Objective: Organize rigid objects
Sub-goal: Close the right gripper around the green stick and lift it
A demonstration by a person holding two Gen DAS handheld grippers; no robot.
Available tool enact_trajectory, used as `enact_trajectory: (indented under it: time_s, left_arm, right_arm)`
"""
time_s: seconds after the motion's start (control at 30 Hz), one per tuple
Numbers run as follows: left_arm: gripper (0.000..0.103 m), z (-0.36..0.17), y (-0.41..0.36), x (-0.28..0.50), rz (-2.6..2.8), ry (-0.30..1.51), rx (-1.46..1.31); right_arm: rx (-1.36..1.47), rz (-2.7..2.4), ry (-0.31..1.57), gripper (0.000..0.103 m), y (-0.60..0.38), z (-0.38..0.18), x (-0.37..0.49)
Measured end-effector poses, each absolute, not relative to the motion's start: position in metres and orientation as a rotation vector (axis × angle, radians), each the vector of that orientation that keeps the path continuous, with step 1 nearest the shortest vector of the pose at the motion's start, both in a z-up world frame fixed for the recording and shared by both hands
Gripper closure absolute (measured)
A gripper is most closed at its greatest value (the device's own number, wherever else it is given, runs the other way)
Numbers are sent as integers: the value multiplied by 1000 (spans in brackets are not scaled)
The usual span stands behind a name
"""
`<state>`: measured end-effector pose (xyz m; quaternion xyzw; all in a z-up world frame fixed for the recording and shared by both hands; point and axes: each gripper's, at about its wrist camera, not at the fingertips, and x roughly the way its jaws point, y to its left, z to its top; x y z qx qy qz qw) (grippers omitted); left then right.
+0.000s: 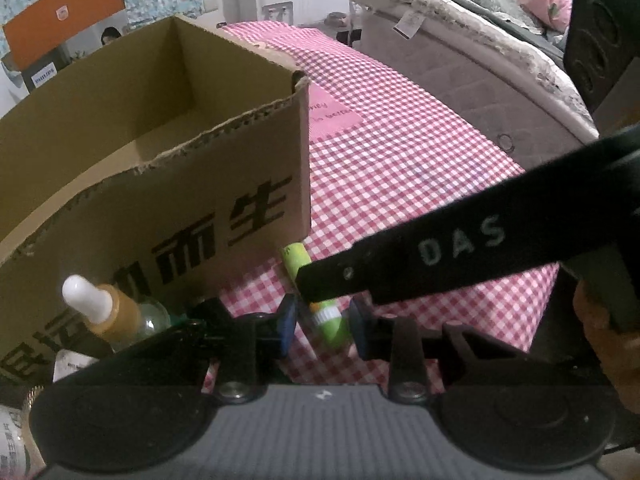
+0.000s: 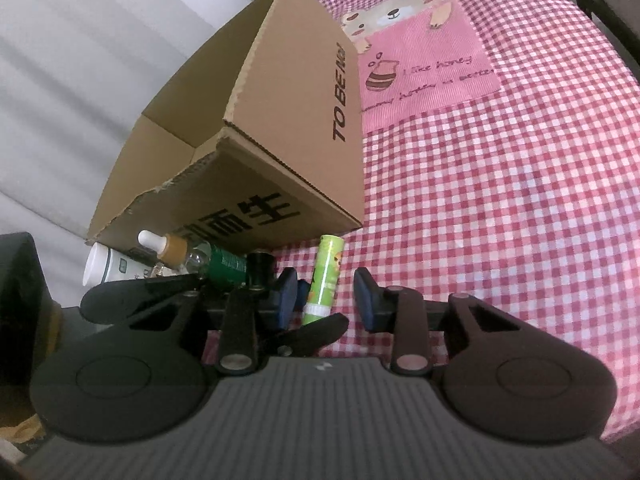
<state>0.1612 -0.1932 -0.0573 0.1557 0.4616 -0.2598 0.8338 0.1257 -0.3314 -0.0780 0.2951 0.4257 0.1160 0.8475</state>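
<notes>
A green tube [image 1: 329,322] lies on the pink checked cloth at the front corner of an open cardboard box [image 1: 256,152]. My left gripper [image 1: 322,326] has its blue pads either side of the tube's near end; a slit shows on the left side, so it is open. A black finger [image 1: 400,256] of the right gripper crosses over the tube from the right. In the right wrist view the green tube [image 2: 325,276] lies between the blue pads of my right gripper [image 2: 326,302], close to the left pad and apart from the right one. The left gripper's finger [image 2: 312,332] lies under it.
A dropper bottle [image 2: 168,246], a green-labelled bottle [image 2: 226,268] and a white container [image 2: 106,268] lie along the cardboard box [image 2: 304,120] front, left of the tube. A person's hand [image 1: 600,340] is at the right. A mattress [image 1: 460,60] borders the cloth's far side.
</notes>
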Motion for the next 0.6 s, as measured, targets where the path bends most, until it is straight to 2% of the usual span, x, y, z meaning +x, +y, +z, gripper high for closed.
enact_trajectory:
  time_s: [0.07, 0.13, 0.2, 0.27, 0.6]
  left_arm:
    - [75, -58, -194, 164, -549, 971, 326]
    - [80, -59, -194, 165, -535, 958, 322]
    - [86, -59, -192, 165, -536, 961, 310]
    - [86, -58, -188, 163, -542, 966, 290]
    - [86, -36, -178, 139, -572, 904, 268]
  right_arm:
    - [627, 247, 907, 75, -331, -83, 130]
    - [649, 257, 905, 81, -330, -87, 133]
    - [675, 258, 904, 83, -332, -88, 133]
    - [698, 256, 902, 86, -334, -88, 132]
    - [714, 242, 851, 86, -335, -72, 105]
